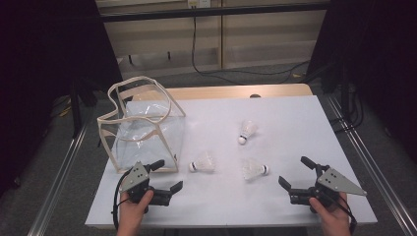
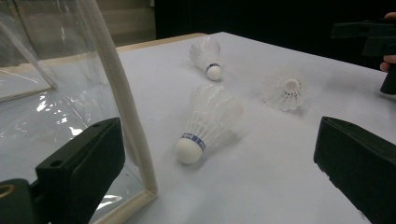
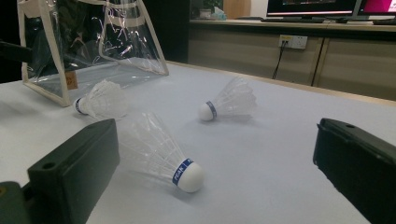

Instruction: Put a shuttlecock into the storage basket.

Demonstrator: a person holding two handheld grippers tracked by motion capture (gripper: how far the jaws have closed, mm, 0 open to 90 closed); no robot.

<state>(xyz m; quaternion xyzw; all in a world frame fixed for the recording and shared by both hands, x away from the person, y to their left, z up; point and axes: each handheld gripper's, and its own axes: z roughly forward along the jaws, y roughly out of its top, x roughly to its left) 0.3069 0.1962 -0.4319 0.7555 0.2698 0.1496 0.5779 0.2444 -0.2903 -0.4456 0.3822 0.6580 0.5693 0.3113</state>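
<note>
Left gripper (image 1: 167, 176), right gripper (image 1: 295, 173): low over table (image 1: 295, 123), jaws spread, empty.

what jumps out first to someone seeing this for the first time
Three white shuttlecocks lie on the white table: one beside the clear bag at the left, one nearer the right gripper, one farther back. Both the right and the left gripper sit open at the near edge.
</note>
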